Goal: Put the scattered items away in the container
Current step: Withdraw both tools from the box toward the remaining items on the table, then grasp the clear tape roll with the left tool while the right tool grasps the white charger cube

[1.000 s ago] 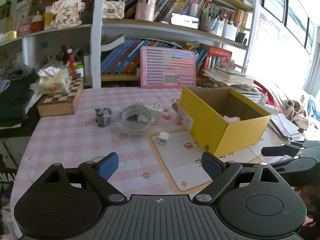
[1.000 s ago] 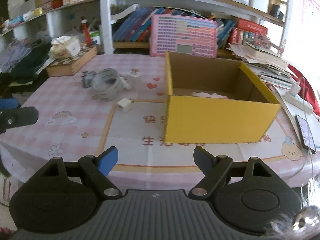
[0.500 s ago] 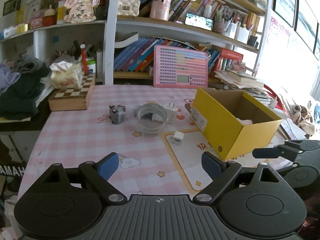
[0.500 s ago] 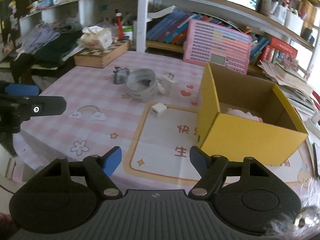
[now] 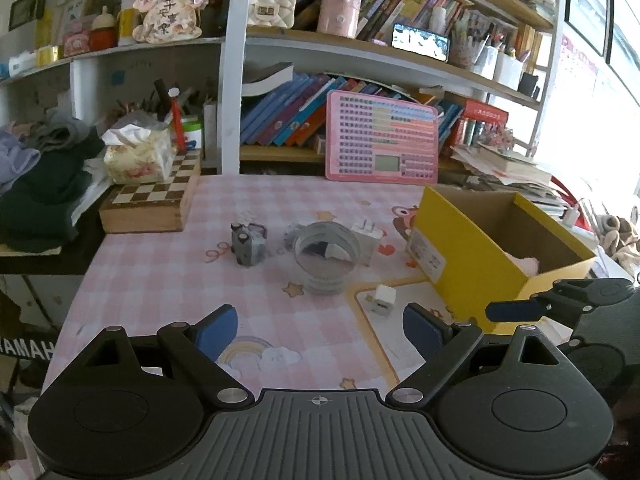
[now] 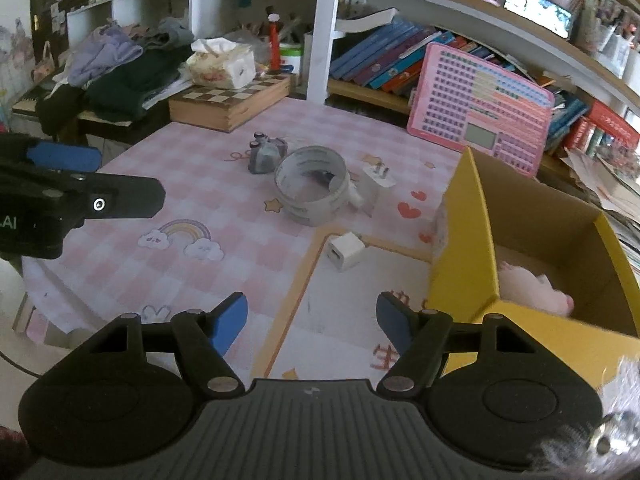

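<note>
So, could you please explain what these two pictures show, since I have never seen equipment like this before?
There is no robot here: a person holds a two-finger gripper in each hand, and each gripper carries a wide-angle camera looking out along its fingers. One picture comes from the left gripper, the other from the right gripper; each also glimpses the other at its edge. Both hold nothing. The left stands wide open; the right one's jaws are closing with nothing between them. On the pink checked tablecloth lie a roll of tape, a small grey toy camera, a white plug adapter and a small white charger cube. The yellow box on the right is the container, and something pink already lies inside.
</note>
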Tool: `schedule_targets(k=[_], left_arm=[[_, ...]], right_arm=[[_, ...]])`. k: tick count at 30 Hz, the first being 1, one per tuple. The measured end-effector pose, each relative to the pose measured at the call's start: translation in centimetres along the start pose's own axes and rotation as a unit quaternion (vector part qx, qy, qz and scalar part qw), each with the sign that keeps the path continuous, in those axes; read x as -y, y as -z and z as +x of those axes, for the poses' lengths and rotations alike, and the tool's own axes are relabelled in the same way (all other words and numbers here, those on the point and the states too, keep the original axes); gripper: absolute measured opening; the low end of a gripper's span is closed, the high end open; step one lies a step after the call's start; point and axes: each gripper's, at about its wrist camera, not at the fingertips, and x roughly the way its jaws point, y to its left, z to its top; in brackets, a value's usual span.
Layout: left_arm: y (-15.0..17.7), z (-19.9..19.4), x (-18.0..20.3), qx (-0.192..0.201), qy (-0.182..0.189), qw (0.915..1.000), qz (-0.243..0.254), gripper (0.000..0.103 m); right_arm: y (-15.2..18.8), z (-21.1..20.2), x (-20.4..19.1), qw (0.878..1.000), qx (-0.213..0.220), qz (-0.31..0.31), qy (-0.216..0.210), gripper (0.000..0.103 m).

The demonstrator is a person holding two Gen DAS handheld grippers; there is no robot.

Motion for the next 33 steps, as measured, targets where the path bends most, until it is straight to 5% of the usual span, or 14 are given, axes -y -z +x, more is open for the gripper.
schedule_targets(k=[23, 33], left_arm=[[-4.6, 11.7, -0.5, -0.051, 0.017, 0.9985, 0.012, 0.091], [-5.6, 17.0, 1.7, -0.088, 0.037, 0.9936, 0.059, 0.092]], right_arm=[[-3.9, 10.0, 2.6, 0.997, -0.068, -0.025, -0.004, 0.059], [-4.6, 12.8, 3.6, 0.996, -0.088, -0.031, -0.002, 0.06]])
